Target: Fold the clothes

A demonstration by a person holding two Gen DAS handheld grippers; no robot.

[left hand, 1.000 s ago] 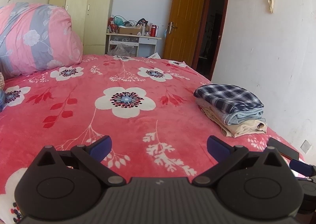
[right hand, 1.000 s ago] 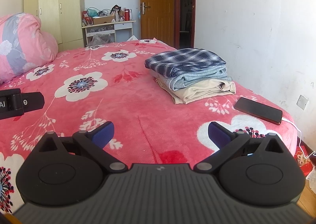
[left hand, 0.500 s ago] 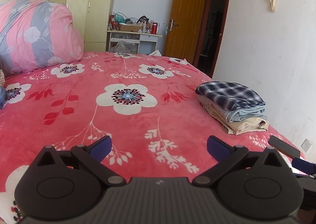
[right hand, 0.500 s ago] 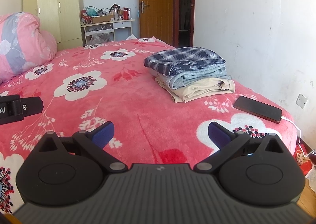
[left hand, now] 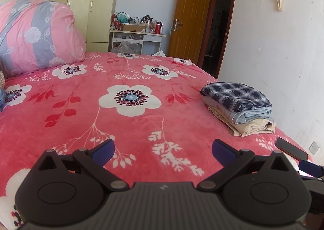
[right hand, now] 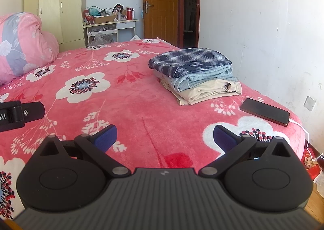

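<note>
I am holding the left gripper [left hand: 163, 152] and right gripper [right hand: 165, 137] spread empty, three-garment folded stack [right hand: 194, 73] sitting complete at one o'clock, no unfolded garment showing.

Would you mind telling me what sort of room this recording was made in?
Most likely a home bedroom: a bed under a red floral blanket, a tall wardrobe by the far wall, and a stack of folded clothes resting on the bed.
</note>
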